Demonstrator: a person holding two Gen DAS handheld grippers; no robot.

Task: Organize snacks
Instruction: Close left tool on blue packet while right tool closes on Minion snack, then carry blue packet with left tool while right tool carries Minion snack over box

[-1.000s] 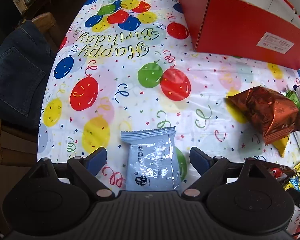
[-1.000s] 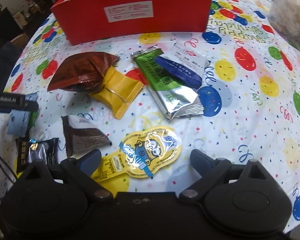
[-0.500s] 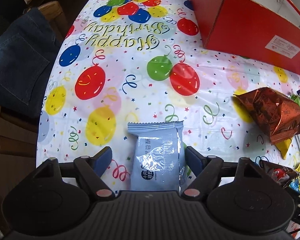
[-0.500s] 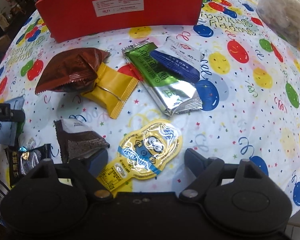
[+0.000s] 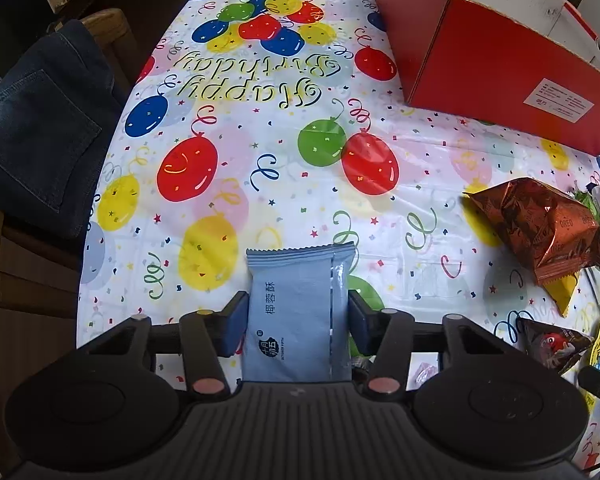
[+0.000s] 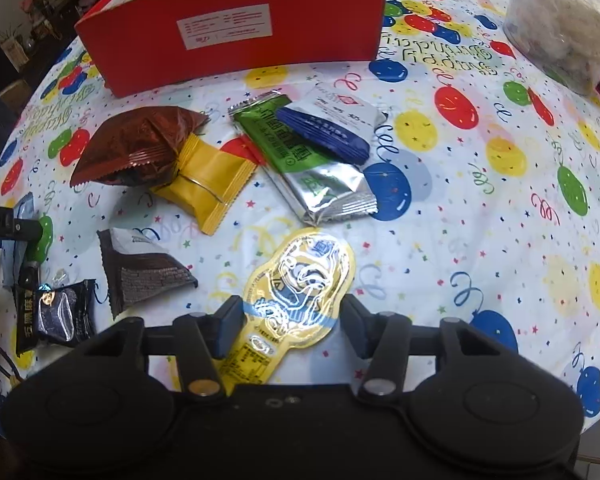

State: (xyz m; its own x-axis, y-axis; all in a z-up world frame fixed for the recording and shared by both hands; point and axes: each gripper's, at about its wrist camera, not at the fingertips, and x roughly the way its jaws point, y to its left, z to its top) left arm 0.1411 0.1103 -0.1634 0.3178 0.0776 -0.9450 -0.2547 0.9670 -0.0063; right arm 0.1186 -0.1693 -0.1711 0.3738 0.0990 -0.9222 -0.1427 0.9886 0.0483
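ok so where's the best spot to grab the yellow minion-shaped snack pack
Grip the yellow minion pack across its narrow waist, coming down from above with a finger at each side edge. It lies flat, and the right hand-held gripper is already closing there.

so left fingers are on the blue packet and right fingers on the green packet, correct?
Not quite. The left gripper is closing on the blue packet, but the right wrist view shows the right gripper closing around the yellow cartoon packet; the green packet lies untouched farther off.
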